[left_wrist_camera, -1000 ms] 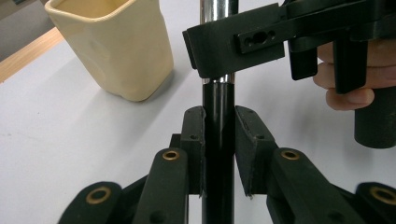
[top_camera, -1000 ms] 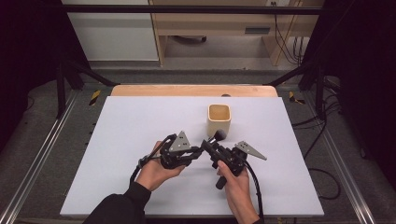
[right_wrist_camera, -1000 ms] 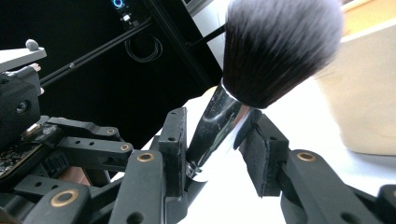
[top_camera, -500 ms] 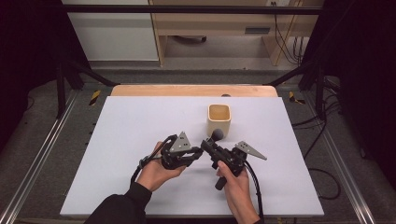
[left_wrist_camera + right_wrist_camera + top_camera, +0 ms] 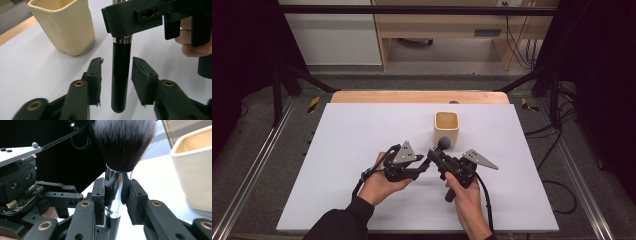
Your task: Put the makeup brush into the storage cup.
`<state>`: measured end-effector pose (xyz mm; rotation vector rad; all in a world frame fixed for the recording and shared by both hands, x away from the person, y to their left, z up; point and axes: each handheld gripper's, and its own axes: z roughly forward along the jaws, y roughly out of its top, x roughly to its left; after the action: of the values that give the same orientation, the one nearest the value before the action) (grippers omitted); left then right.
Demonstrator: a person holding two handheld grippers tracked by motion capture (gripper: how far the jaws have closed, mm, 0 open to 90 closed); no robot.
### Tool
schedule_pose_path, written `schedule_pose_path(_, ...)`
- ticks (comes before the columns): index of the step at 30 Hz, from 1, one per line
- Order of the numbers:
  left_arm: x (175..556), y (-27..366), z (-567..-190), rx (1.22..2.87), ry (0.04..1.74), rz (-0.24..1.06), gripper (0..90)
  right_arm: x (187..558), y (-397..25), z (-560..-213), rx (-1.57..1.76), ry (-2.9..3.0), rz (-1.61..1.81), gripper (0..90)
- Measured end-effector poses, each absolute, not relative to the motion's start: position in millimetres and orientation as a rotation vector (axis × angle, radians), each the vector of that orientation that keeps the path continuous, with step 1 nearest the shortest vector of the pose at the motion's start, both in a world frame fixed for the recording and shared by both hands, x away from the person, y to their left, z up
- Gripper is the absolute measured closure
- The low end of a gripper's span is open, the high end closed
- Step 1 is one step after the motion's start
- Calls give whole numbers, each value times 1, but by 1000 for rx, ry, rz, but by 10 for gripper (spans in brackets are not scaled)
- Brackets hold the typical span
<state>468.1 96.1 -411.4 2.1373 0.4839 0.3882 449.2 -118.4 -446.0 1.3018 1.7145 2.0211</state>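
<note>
Right gripper view: fingers clamping brush.

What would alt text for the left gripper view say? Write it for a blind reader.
A black brush handle hangs upright between the left gripper's open jaws, gripped higher up at its silver band by the right gripper. A cream square cup stands behind on the white table.

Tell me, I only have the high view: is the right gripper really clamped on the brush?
Observer: Yes. In the right gripper view the right gripper pinches the brush on its silver ferrule.
Operator: And the left gripper?
Observer: Open. In the left gripper view the left gripper has a jaw on each side of the black handle, gaps showing.
Operator: Which way does the brush point?
Observer: Bristles up, beside the cream cup.
</note>
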Motion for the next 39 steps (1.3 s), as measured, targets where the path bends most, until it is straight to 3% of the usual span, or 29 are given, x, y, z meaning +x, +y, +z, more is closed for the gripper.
schedule_pose_path(19, 469, 97, -413, 2104, 524, 408, 368, 450, -119, -441, 1245, 1749, 1976, 705)
schedule_pose_path(39, 469, 100, -417, 2095, 513, 391, 233, 451, -118, -441, 1247, 1765, 1965, 705)
